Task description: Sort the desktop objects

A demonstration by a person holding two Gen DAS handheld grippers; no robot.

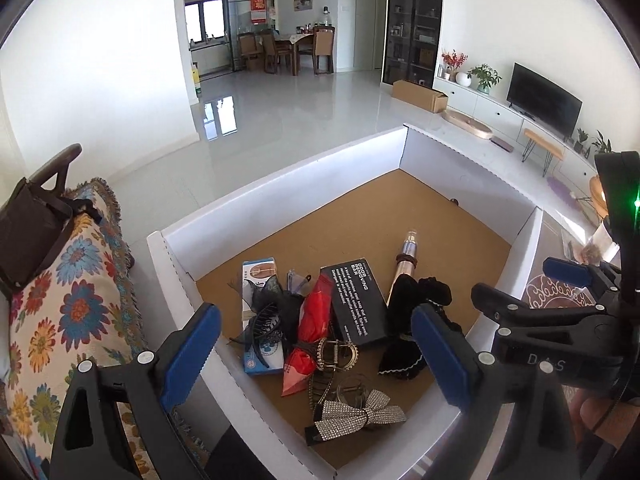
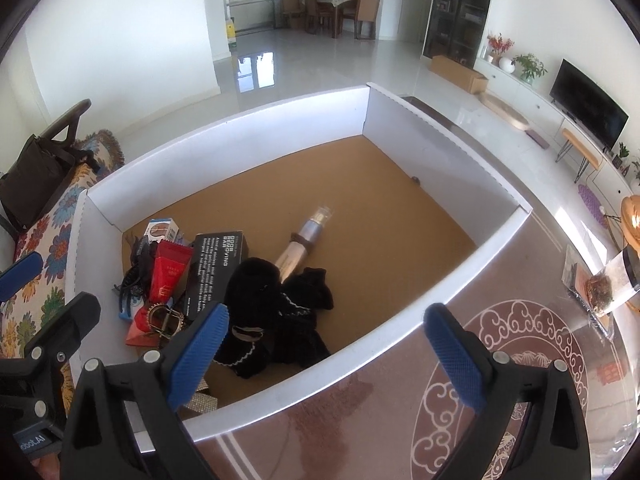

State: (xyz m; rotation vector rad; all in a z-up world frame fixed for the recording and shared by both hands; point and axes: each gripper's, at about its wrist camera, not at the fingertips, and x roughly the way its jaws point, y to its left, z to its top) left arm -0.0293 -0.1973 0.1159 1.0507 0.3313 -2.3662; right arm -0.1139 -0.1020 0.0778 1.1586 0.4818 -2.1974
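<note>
Clutter pile [image 1: 332, 320] sits in white box's [image 1: 280, 184] near-left corner; far half of brown floor bare. Left tongs [image 1: 316, 352] and right tongs [image 2: 326, 344] both gape wide, empty, over near rim. Tabletop [image 2: 520, 360] lies open rightward.

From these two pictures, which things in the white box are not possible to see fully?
- Rhinestone bow: right wrist view, mostly behind the right gripper's fingers.
- Blue packet: left wrist view, covered by black hair clips.
- Small dark spot by the far wall: too small to identify.
- Box's near corner: cut off by the frame's bottom edge.
</note>
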